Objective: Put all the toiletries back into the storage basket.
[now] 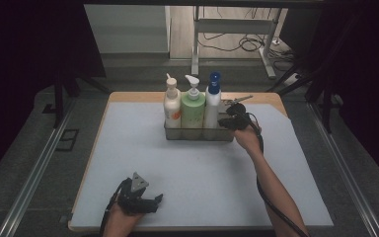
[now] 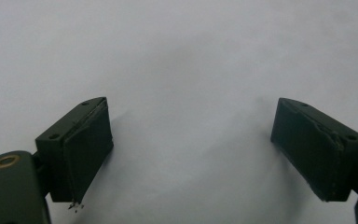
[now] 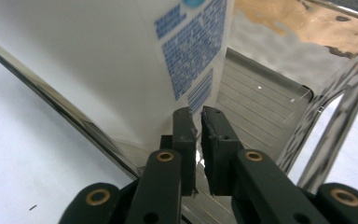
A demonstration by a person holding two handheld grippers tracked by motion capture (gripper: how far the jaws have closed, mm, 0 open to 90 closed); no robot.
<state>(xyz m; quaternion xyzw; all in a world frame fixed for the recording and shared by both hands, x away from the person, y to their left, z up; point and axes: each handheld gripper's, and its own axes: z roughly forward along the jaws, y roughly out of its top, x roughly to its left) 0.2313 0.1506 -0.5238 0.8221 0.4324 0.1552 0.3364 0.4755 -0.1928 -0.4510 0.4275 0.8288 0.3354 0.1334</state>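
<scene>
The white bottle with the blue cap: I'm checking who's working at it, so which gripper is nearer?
Right. The right gripper is at the white bottle; the left gripper rests far off, near the table's front edge.

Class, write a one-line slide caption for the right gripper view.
Right gripper, jaws nearly closed, at the clear plastic tray wall beside the white bottle with blue print.

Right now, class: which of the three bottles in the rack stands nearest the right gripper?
The white bottle with the blue cap, at the row's right end; the green bottle and the orange-labelled bottle stand farther left.
</scene>
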